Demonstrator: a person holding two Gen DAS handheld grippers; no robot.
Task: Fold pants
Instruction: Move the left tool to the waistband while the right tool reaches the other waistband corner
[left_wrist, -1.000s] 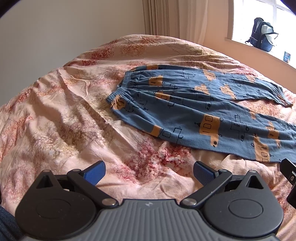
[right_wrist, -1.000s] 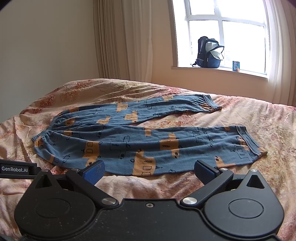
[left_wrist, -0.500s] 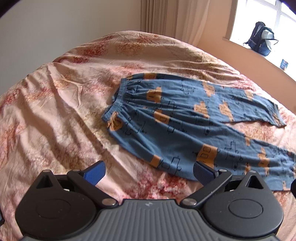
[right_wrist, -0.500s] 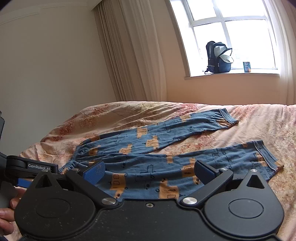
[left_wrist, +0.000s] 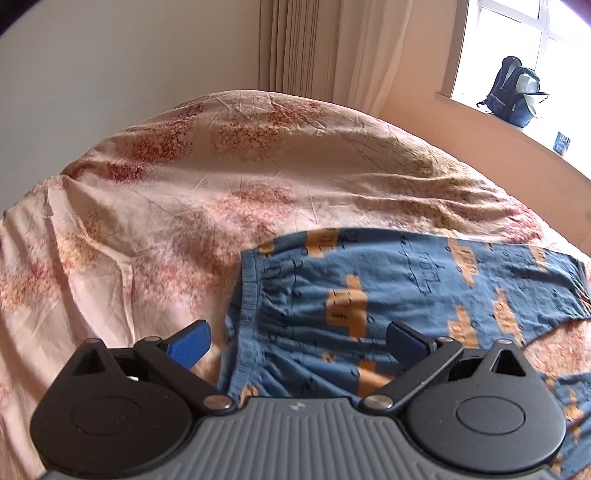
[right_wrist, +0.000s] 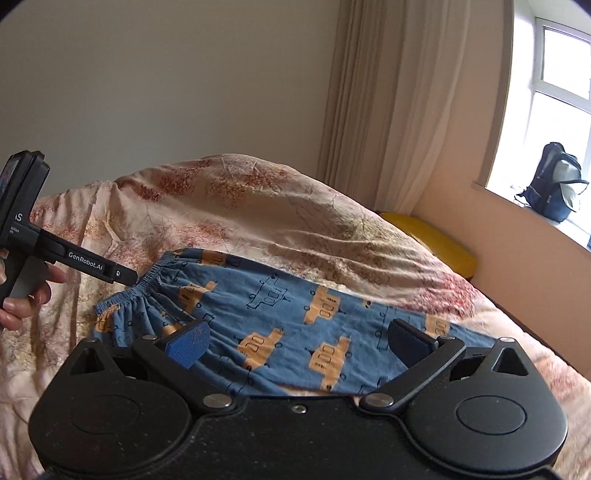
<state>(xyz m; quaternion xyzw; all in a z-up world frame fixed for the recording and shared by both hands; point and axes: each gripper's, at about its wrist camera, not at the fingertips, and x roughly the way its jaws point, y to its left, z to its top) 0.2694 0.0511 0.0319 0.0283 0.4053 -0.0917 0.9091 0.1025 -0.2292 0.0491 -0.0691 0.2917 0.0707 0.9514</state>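
Left gripper: now low over the waistband end of the pants, fingers straddling the elastic hem, no longer back over bare bedspread. Right gripper: closer in over the blue cloth; leg cuffs gone from the frame's right side.

One pair of blue pants, one floral bedspread, one backpack, one yellow cushion, two grippers: left, right.

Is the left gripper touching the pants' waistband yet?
Cannot tell. In the right wrist view the left gripper tip meets the waistband edge, but neither view shows contact or a gap plainly.
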